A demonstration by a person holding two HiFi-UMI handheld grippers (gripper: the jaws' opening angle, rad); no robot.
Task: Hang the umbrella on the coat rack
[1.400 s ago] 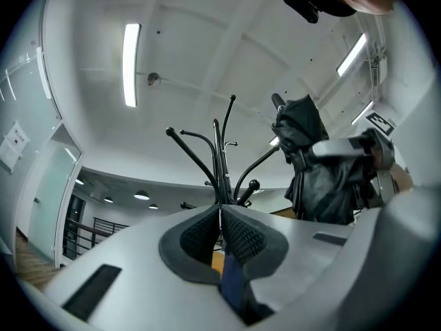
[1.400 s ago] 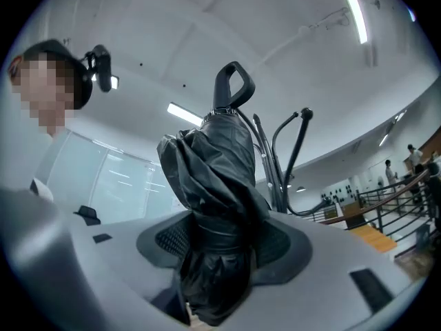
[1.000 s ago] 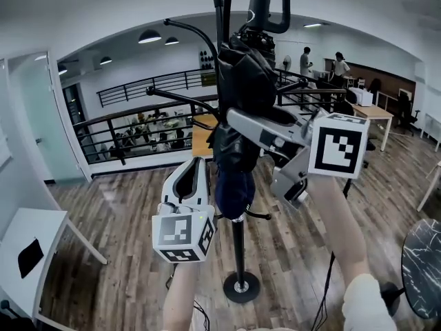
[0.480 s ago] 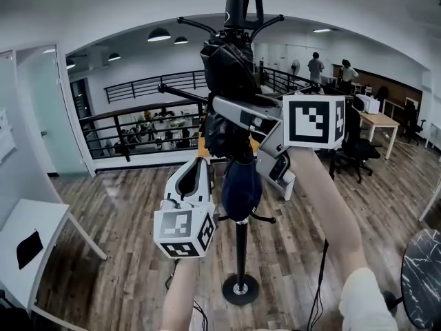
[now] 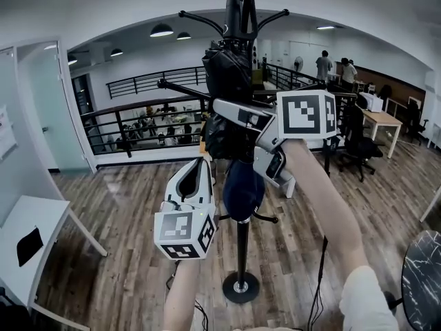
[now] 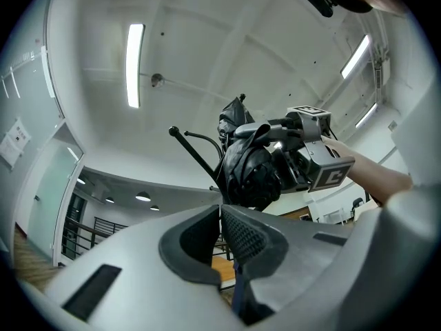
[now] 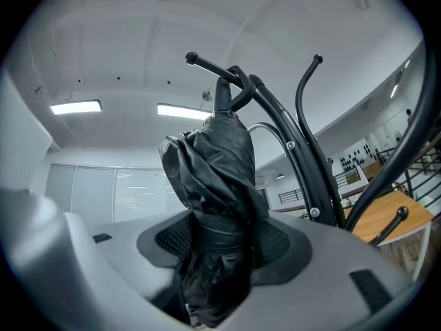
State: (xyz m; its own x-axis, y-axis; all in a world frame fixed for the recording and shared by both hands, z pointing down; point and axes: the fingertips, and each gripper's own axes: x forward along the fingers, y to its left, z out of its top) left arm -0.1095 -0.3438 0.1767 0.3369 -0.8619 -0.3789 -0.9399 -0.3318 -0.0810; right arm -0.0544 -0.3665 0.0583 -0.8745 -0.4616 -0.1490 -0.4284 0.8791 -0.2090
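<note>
The folded black umbrella stands upright against the black coat rack, its blue lower end hanging in front of the pole. Its handle sits among the rack's top hooks; whether it rests on one I cannot tell. My right gripper is shut on the umbrella's middle, and in the right gripper view its pads press the black fabric from both sides. My left gripper is just left of the blue end, with its jaws together, as the left gripper view also shows.
The rack's round base stands on the wooden floor. A white table is at the lower left and a dark round table at the lower right. A black railing runs behind, with people, desks and chairs at the back right.
My right gripper has carried the umbrella to the left, so its handle now lies against the rack's top hooks. The left gripper has hardly moved.
</note>
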